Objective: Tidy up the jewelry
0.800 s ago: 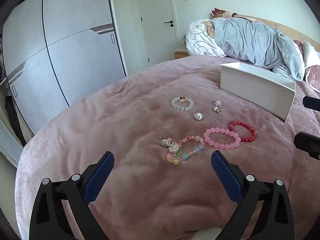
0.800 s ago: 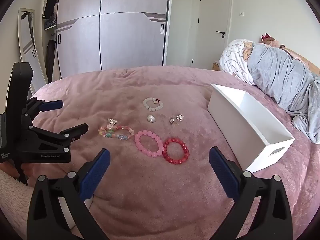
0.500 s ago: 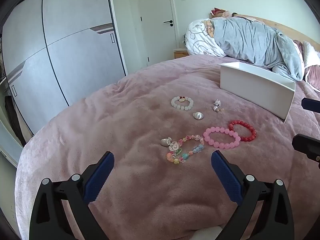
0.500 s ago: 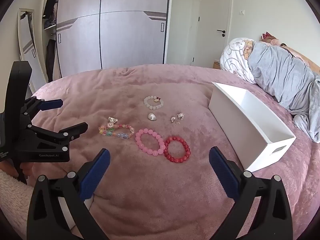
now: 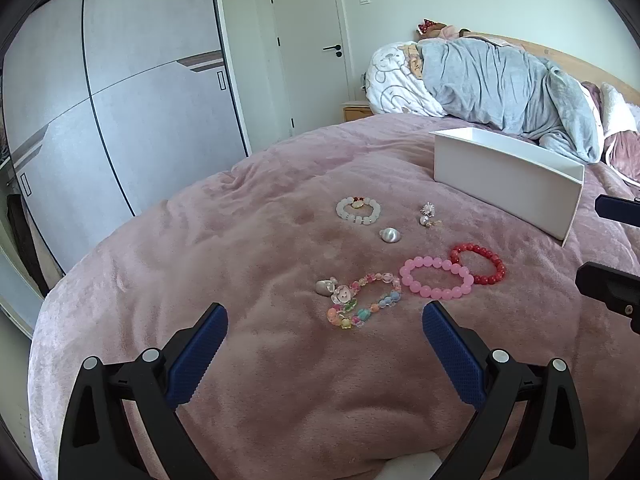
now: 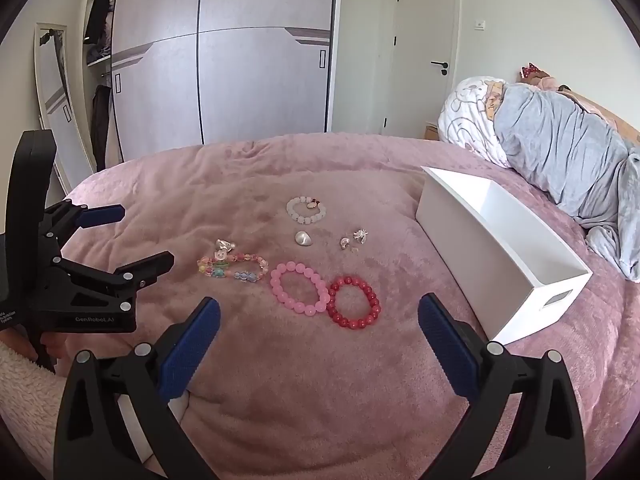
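Both grippers, left gripper (image 5: 324, 336) and right gripper (image 6: 319, 326), spread wide over pink bedspread (image 6: 280, 380); grey wardrobe (image 6: 224, 60) behind.

Pink bracelet (image 6: 299, 288) and red bracelet (image 6: 353, 302) lay touching on the bed; multicolour bracelet (image 6: 232, 268) and white bracelet (image 6: 306, 210) lay apart; white box (image 6: 500, 248) stood open.

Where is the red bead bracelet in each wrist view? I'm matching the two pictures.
Left wrist view: red bead bracelet, right of centre, touching the pink bead bracelet.
Right wrist view: red bead bracelet, centre, just right of the pink one.
Shared landmark: white box on its right.
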`<state>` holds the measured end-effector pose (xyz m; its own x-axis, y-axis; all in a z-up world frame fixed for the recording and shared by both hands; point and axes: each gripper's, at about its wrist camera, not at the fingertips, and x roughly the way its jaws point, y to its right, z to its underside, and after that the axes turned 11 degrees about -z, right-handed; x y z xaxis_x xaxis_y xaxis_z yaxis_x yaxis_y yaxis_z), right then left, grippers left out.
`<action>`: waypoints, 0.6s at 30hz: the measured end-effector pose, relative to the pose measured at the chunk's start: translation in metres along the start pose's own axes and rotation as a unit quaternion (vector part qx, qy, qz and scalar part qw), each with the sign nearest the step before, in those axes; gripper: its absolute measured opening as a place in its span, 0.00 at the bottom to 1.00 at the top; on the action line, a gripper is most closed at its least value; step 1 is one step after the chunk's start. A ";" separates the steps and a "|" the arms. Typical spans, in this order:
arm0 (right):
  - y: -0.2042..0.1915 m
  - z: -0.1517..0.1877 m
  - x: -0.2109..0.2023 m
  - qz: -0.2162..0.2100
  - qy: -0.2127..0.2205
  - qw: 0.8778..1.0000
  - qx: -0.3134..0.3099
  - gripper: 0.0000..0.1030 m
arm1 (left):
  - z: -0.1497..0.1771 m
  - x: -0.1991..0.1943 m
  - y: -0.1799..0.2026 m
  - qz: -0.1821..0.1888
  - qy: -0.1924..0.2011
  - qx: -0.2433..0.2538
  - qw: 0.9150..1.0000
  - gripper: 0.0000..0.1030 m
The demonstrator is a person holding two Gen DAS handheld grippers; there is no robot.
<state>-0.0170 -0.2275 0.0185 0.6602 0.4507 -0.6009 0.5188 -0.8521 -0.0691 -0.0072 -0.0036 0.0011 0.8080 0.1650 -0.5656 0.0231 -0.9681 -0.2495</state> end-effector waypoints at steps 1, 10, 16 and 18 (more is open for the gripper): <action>0.000 0.000 0.000 0.000 -0.001 1.000 0.000 0.95 | 0.000 0.000 0.001 0.001 0.000 0.000 1.000 0.96; 0.000 0.002 0.001 0.001 -0.003 1.000 0.002 0.95 | -0.003 -0.001 -0.001 0.008 -0.004 0.001 1.000 0.96; 0.002 0.002 0.000 0.004 -0.003 1.000 0.007 0.95 | -0.003 -0.001 0.000 0.011 -0.006 -0.001 1.000 0.96; 0.003 0.002 -0.001 0.005 -0.003 1.000 0.008 0.95 | -0.003 -0.001 0.001 0.013 -0.007 -0.002 1.000 0.96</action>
<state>-0.0177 -0.2311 0.0171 0.6624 0.4406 -0.6059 0.5030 -0.8609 -0.0761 -0.0060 -0.0053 0.0036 0.8005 0.1413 -0.5824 0.0043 -0.9731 -0.2302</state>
